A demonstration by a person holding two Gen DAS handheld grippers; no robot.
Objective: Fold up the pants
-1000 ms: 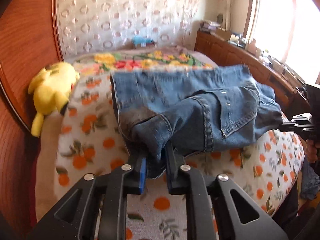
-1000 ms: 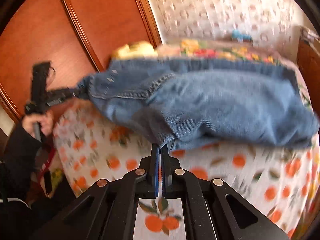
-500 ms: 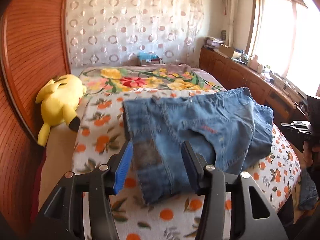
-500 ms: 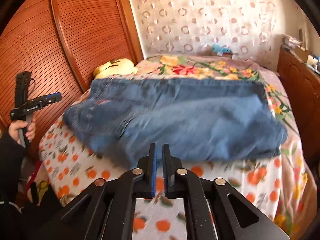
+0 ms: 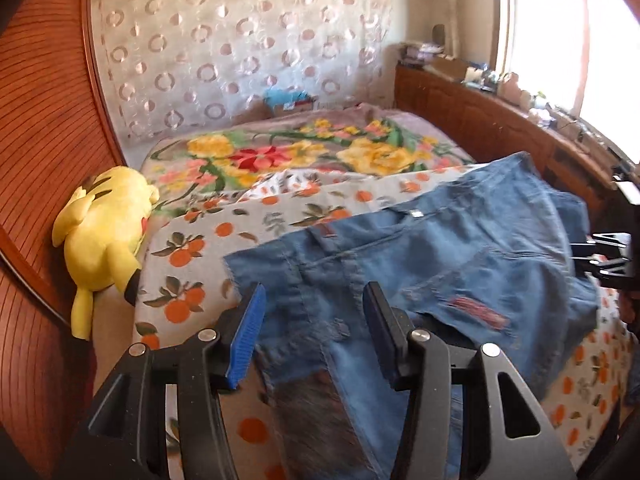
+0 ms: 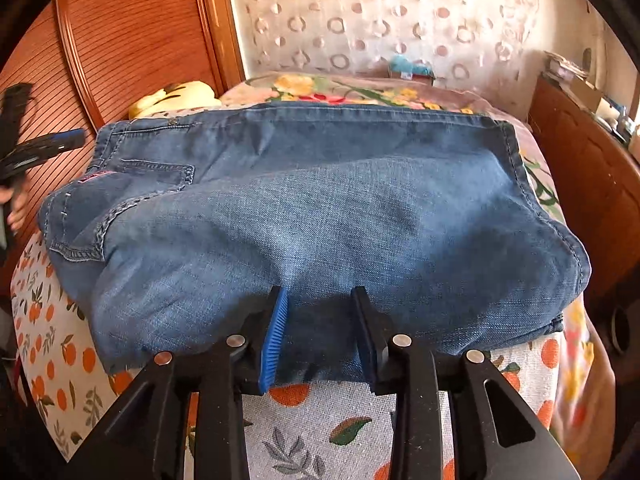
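Folded blue jeans lie flat on the orange-print bedsheet. My left gripper is open, its fingers standing either side of the jeans' frayed hem end without pressing it. In the right wrist view the jeans fill the middle. My right gripper sits at their near folded edge with its jaws opening. The fold lies between the pads, not pinched. The right gripper shows at the left view's right edge. The left gripper, held by a hand, shows at far left.
A yellow plush toy lies at the bed's left edge against a wooden slatted door. A floral blanket covers the far half of the bed. A wooden cabinet with clutter runs along the right under a bright window.
My left gripper let go of the jeans' hem and opened; the jeans dropped flat. My right gripper went from shut to part open and moved in to the jeans' near fold.
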